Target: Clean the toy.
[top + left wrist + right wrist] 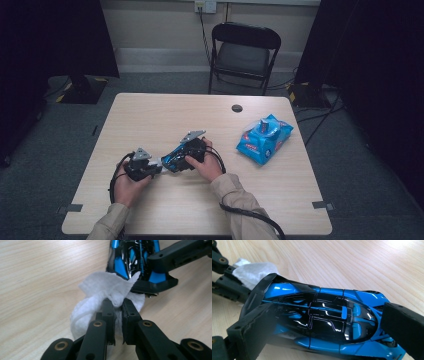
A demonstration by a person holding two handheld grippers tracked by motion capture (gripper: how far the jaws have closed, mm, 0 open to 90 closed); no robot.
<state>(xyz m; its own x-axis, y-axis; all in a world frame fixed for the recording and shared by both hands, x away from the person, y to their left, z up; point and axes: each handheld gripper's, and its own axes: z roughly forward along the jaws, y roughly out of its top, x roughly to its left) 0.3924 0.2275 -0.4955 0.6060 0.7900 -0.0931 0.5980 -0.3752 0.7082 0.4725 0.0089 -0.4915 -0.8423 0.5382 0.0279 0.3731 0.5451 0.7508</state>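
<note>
Blue-and-black toy, high view: the model car [175,159] lies near the middle of the wooden table [165,115], toward the near edge, and both hands meet on it.
Left side, high view: the left gripper [150,170] comes in from the left with a white wipe [156,162] at its tip, right against the car's end.
Right side, high view: the right gripper [187,156] lies along the car from the right.
Spare room, high view: a blue wipes pack [264,139] sits well apart to the right; bare table far, left and right; the near edge is close behind the wrists.
Left gripper view: jaws pressed nearly together, pinching a fold of the wipe [105,293]; the bunched cloth touches the black tail edge of the car [140,263].
Right gripper view: jaws spread wide along the car [324,320], one pad at each end, pressing on the body to hold it down; the wipe [252,272] peeks past the far left end.
Step in hand: wiping the car, I'd say, with the cloth working the rear while the other gripper steadies.
Next move: drag the wipe along the bodywork, keeping the pinch tight and the car clamped, and steer clear of the right gripper's pad at that end.
</note>
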